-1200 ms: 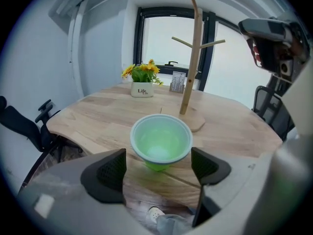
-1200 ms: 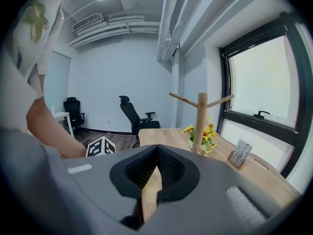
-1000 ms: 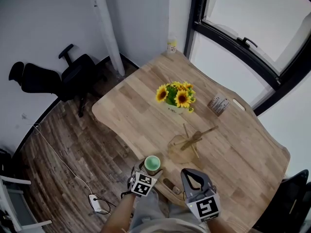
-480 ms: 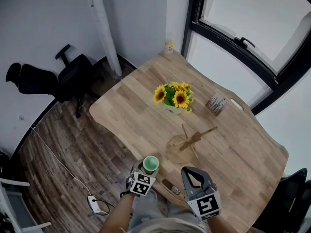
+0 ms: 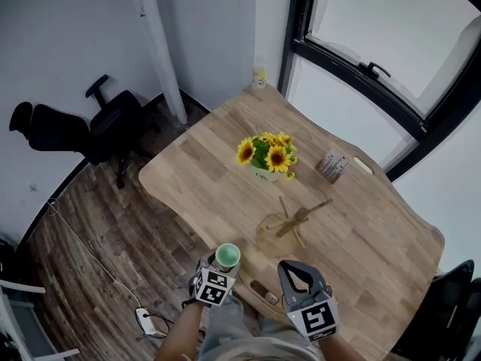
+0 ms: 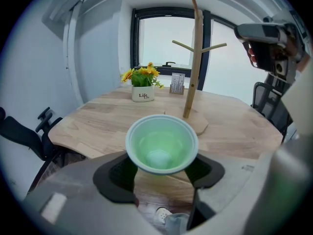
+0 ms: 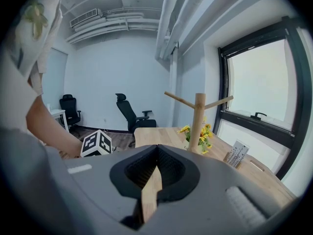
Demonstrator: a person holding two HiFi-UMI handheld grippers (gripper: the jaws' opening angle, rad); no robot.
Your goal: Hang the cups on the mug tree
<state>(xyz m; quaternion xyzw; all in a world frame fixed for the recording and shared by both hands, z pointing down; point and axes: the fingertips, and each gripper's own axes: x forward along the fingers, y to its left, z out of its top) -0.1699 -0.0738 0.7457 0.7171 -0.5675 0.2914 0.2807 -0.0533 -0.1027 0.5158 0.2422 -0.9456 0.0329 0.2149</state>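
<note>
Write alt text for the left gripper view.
The left gripper, whose jaws have just been closing, grips a green cup at the near edge of the table. Beyond stand a bare wooden mug tree and a pot of sunflowers.

Grey left gripper (image 6: 161, 166), grey right gripper (image 7: 157, 151), black ribbed jaws, square-marker cubes (image 5: 314, 320).

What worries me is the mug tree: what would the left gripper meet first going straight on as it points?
Probably the bare wooden table, just short of the mug tree's base; depth is unclear. The left gripper, jaws having just closed on the green cup, points downward.
</note>
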